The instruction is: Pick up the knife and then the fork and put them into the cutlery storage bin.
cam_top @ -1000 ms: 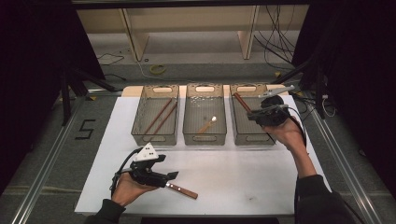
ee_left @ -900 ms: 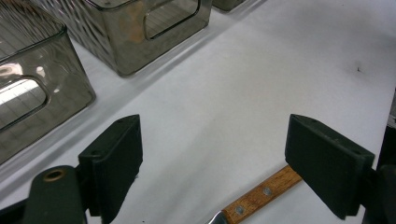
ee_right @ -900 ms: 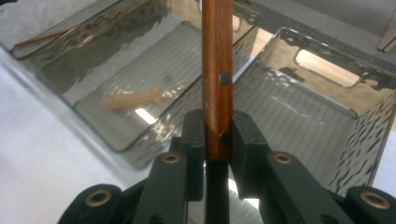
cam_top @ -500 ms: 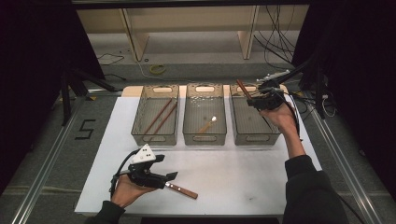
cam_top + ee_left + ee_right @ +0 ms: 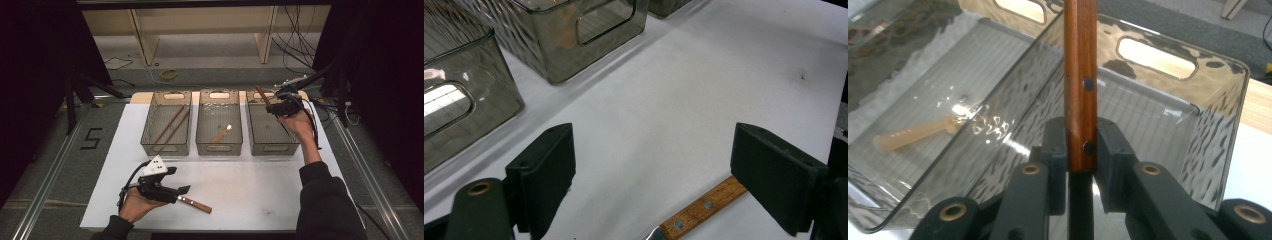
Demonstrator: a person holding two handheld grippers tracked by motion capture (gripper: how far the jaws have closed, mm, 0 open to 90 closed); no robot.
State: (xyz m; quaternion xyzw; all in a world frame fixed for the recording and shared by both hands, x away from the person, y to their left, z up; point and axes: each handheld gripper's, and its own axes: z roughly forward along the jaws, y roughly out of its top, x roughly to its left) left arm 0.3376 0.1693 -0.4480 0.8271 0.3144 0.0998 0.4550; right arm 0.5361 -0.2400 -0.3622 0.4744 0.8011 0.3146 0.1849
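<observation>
Right tool (image 5: 1080,165) clamps a riveted, dark-wood knife handle (image 5: 1080,75) above the right bin's (image 5: 272,145) far end. Left tool (image 5: 674,175) stands apart, resting by a second knife (image 5: 192,203) with a paler riveted handle on the white bench (image 5: 260,190). Three smoky, rippled plastic bins; middle bin (image 5: 218,145) holds a spoon (image 5: 221,134), left bin (image 5: 165,147) chopsticks (image 5: 170,126).
</observation>
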